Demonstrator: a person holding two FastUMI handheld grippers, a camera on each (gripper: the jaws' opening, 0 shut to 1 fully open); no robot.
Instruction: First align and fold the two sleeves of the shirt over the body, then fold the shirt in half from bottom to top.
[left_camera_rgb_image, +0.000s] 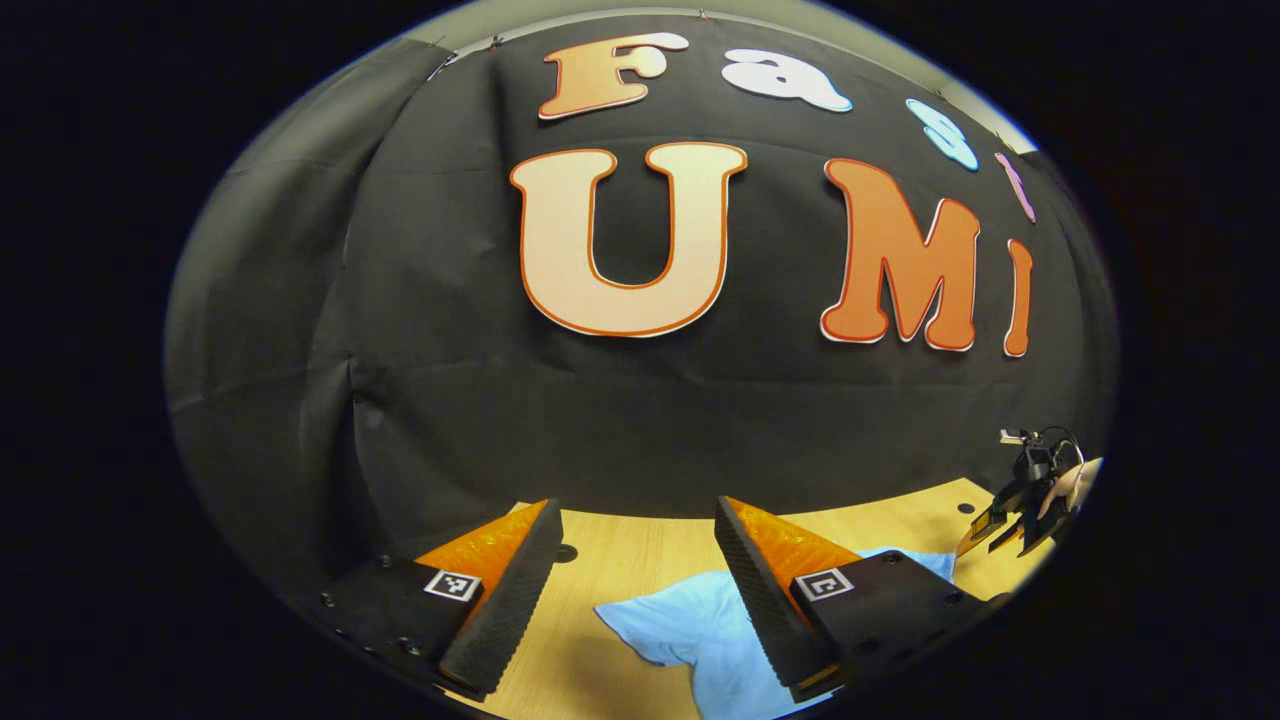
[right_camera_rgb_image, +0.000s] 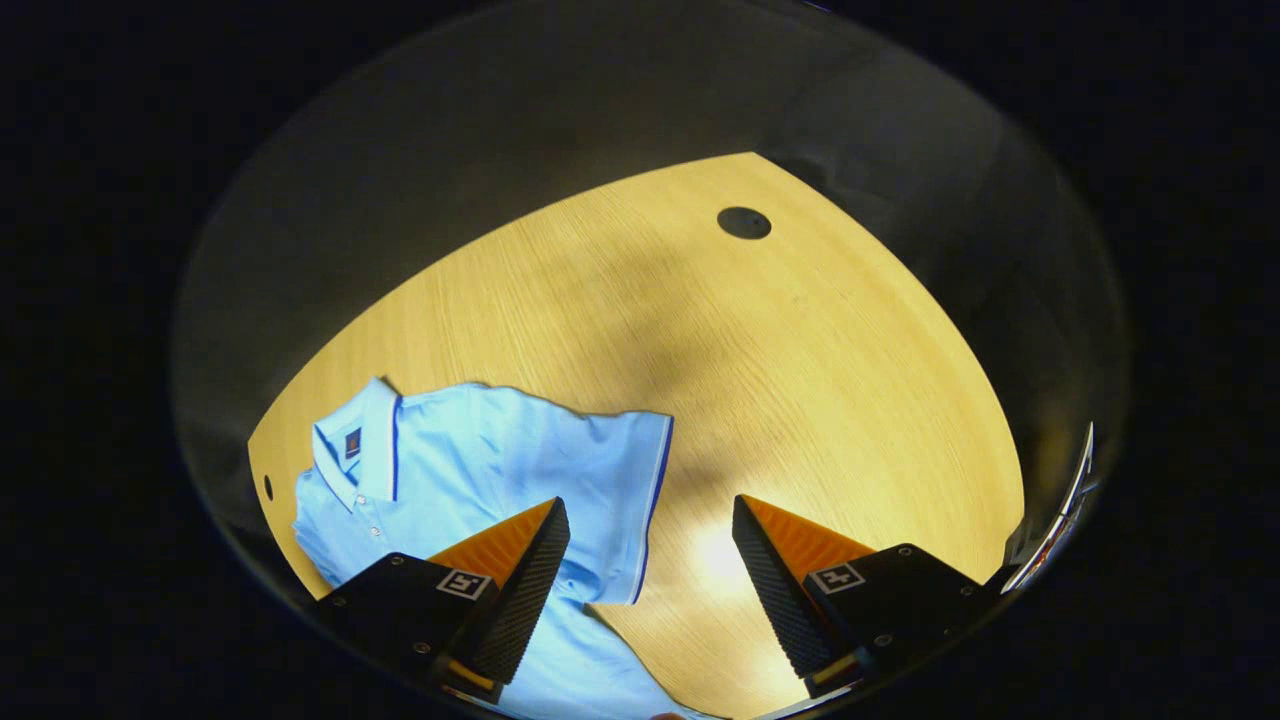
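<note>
A light blue polo shirt (right_camera_rgb_image: 480, 460) lies flat on the wooden table (right_camera_rgb_image: 780, 360), collar toward the left of the right gripper view and one short sleeve (right_camera_rgb_image: 620, 500) spread out toward the middle. My right gripper (right_camera_rgb_image: 645, 560) hovers open above that sleeve's hem, with nothing between its fingers. In the left gripper view a part of the same shirt (left_camera_rgb_image: 690, 630) lies low between the fingers of my left gripper (left_camera_rgb_image: 630, 570), which is open and held above the cloth. The right gripper (left_camera_rgb_image: 1020, 510) and the hand holding it appear far off at the right edge.
The table (left_camera_rgb_image: 620, 560) ends at the black cloth wall (left_camera_rgb_image: 450, 420) just behind it. A round dark hole (right_camera_rgb_image: 744, 222) sits in the tabletop near its far edge, and a smaller one (right_camera_rgb_image: 267, 487) near the collar. Bare wood lies right of the sleeve.
</note>
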